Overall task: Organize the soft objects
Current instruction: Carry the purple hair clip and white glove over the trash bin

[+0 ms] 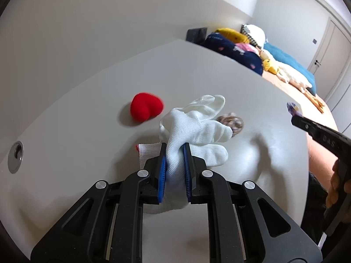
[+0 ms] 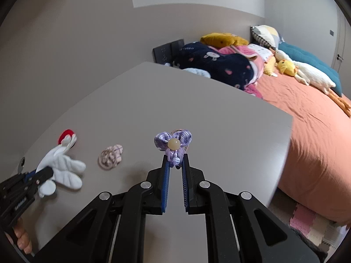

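my left gripper is clamped on a white glove, its blue pads pressing the knit between them; the glove fingers splay forward, clear of the table. my right gripper pinches a purple bow by its tail at the very tips of the jaws, and the bow with its cream bead stands above the tips.

left view only: a red heart lies on the table ahead of the glove toward the far edge, in full; a metal grommet sits near the left edge; a red-trimmed white cuff shows under the left jaw. the scrunchie is mostly hidden behind the glove.

right view only: the scrunchie lies whole on the table, between glove and bow, touching neither; the heart is mostly hidden behind the glove. beyond the table's right edge is a bed with an orange sheet and plush toys.
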`<state>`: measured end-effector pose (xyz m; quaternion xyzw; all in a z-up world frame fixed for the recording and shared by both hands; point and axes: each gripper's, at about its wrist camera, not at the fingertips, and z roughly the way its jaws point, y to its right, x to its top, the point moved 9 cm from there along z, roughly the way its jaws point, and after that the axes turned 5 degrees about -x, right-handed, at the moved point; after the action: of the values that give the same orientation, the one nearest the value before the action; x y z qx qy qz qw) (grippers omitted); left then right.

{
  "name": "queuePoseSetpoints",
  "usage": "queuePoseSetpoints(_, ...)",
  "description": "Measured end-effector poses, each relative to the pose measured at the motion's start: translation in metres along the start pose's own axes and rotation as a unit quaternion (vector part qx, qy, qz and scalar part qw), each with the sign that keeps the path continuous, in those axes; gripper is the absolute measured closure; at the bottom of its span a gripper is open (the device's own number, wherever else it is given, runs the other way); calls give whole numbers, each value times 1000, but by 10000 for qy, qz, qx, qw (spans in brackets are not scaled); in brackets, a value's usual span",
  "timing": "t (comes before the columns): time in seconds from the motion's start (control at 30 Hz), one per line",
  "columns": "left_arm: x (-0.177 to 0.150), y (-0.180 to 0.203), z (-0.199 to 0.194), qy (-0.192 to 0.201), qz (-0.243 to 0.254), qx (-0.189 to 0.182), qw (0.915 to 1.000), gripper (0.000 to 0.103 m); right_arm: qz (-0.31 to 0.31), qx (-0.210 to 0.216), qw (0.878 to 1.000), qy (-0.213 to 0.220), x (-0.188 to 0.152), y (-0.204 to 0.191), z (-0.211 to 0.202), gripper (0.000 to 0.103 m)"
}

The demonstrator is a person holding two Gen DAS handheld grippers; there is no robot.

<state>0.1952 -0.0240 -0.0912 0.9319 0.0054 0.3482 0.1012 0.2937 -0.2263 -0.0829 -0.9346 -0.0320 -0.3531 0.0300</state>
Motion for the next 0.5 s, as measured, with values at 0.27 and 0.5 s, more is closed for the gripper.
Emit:
queuePoseSetpoints(0.27, 7, 33, -17, 220, 286, -199, 9992, 89, 209, -54, 9994, 255, -18, 18, -48, 91)
queuePoseSetpoints(0.5, 5, 67, -30, 313, 468, -406, 9976, 89, 390, -122, 9984, 394, -39, 36, -82, 91)
